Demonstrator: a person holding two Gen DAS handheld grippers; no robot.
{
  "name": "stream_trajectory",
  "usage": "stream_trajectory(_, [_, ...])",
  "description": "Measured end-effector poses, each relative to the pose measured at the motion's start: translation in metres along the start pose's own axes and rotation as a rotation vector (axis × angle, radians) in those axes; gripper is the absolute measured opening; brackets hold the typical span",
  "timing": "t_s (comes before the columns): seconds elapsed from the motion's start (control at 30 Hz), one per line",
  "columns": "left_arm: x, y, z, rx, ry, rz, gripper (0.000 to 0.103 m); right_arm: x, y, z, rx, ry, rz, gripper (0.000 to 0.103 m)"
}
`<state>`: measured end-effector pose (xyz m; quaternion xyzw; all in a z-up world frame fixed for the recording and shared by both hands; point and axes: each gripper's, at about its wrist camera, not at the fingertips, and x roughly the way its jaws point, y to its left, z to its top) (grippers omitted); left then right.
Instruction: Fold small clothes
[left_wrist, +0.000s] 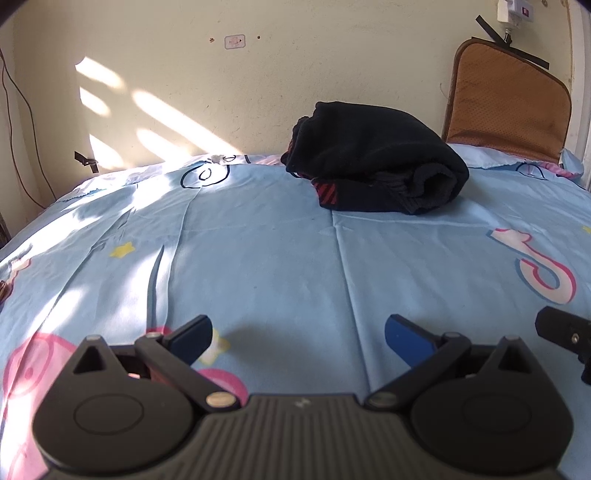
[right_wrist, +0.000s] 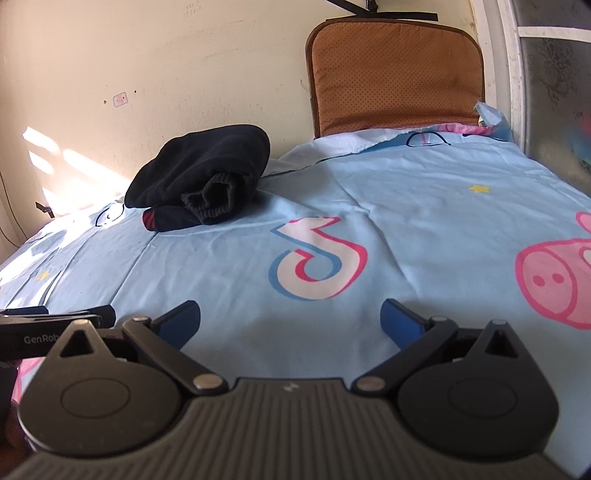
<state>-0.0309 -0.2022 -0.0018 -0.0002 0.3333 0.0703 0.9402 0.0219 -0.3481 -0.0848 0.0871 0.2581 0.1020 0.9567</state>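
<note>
Claws spread and empty, dark bundle at the far side of the bed

Clothes (left_wrist: 373, 166) in black, folded into a rounded bundle, lie on the light blue bed sheet (left_wrist: 277, 258) near the wall (left_wrist: 221, 92), well apart from both claws. A ribbed cuff shows at the bundle's front edge, and a piece with red stripes peeks out underneath it. In the right wrist view the same bundle (right_wrist: 199, 177) sits up and to the left, beyond a pink, white and blue note-shaped print (right_wrist: 317, 258) on the sheet.

The left claw (left_wrist: 298, 341) hovers low over the sheet with its blue-padded fingers (left_wrist: 406, 341) wide apart and nothing between them. The right claw (right_wrist: 290, 325) is likewise spread over bare sheet, gripping nothing. Part of the right claw's black body shows at the right edge of the left wrist view, and the left claw's body, with partly readable white lettering, shows at the left edge of the right wrist view, so the two sit side by side.

A brown padded cushion (right_wrist: 395, 74) stands upright against the wall at the head of the bed, to the right of the bundle. Sunlight falls in bright patches on the wall and on the left part of the sheet. A pink pig print (right_wrist: 554, 277) marks the sheet at the right in the right wrist view.
</note>
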Motion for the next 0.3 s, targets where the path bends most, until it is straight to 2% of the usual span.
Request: stream_trajectory(0.3, [-0.0041, -0.0031, -0.0008, 0.028, -0.028, -0.011, 0.103, -0.0002, 0.0, -0.0001, -0.002, 0.0, -0.002, 0.103])
